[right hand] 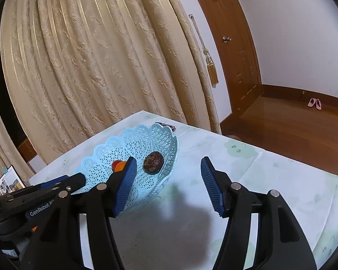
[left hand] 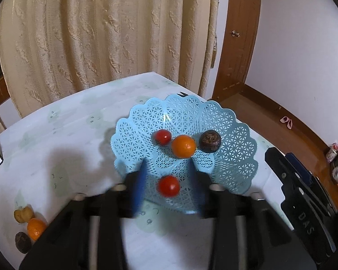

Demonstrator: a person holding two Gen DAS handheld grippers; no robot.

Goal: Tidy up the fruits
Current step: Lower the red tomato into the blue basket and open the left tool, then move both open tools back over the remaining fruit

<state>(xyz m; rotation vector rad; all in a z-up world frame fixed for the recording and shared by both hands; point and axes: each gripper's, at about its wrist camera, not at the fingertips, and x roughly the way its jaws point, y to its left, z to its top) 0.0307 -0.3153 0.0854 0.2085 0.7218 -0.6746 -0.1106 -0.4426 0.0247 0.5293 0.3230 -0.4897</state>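
Table (left hand: 56, 139): basket (left hand: 232, 135) holds 4 fruits.

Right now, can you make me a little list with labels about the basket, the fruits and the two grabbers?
Basket: light blue plastic lattice basket with scalloped rim, on the pale patterned tablecloth
In basket: small red round fruit, round orange citrus fruit, dark brown wrinkled round fruit
Between left fingers: second red round fruit, over the basket, pads apart from it
Left hand-held gripper: open
Right hand-held gripper: open, nothing between fingers
Still on cloth: yellowish lumpy fruit, another orange fruit, another dark brown fruit
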